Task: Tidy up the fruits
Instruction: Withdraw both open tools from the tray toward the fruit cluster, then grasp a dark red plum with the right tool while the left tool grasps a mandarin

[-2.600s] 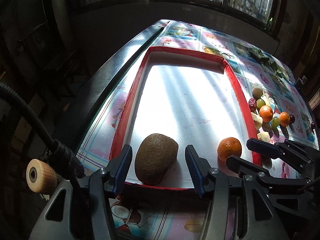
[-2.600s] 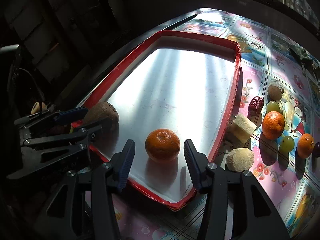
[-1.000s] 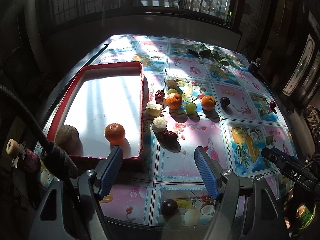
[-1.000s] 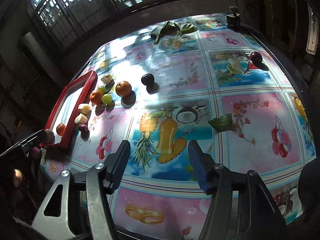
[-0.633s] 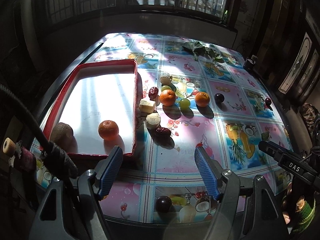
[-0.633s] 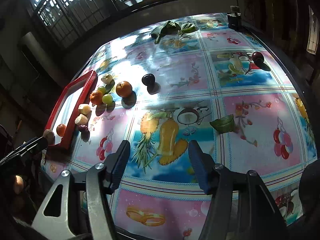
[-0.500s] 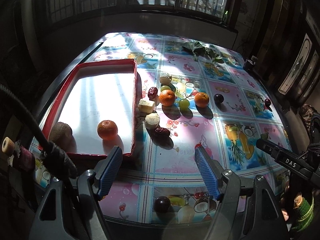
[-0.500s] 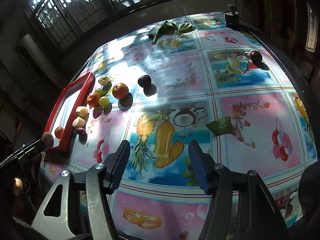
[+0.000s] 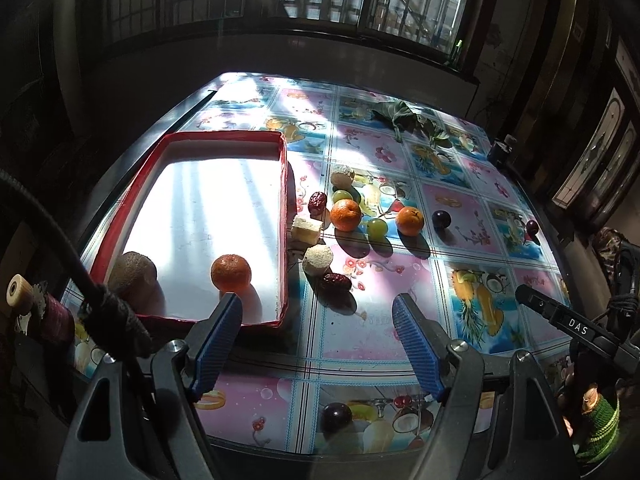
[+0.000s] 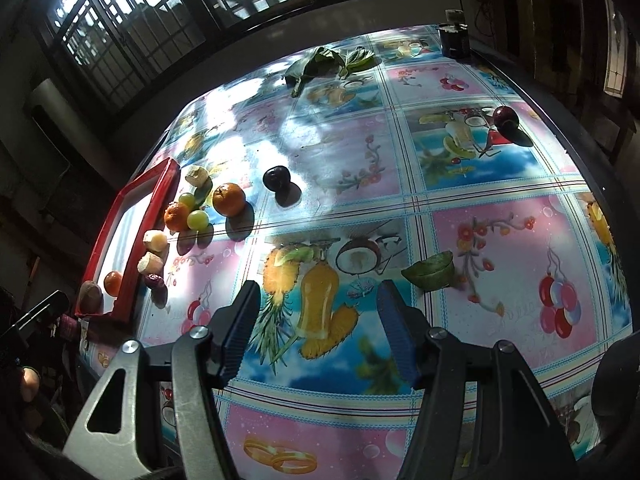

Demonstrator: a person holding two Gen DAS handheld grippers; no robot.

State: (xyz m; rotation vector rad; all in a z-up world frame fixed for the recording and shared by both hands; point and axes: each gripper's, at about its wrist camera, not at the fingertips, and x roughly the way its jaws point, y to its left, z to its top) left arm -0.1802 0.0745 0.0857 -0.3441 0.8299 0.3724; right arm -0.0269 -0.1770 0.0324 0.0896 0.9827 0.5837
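A red-rimmed white tray [image 9: 285, 216] on the left holds a brown kiwi [image 9: 132, 274] and a mandarin [image 9: 231, 273]. Just right of it lie two oranges [image 9: 345, 215], green grapes [image 9: 377, 228], red dates [image 9: 337, 281] and pale fruit chunks [image 9: 318, 257]. My left gripper [image 9: 316, 304] hovers above the table's near edge with its jaws opening and nothing between them. My right gripper [image 10: 319, 292] hangs open and empty over the printed pineapple, far right of the tray [image 10: 132, 264]. Dark plums [image 10: 276, 178] lie scattered on the cloth.
A fruit-print tablecloth covers the table. Another dark plum [image 9: 336, 417] sits at the near edge below the left gripper. A green leaf scrap [image 10: 430, 270] lies by the right gripper. Leaves [image 10: 320, 65] and a dark cup [image 10: 454, 38] stand at the far side under barred windows.
Both grippers have drawn back and up from the tray, leaving the kiwi and mandarin inside it. Over the last second the views barely shift; the left jaws stand slightly wider.
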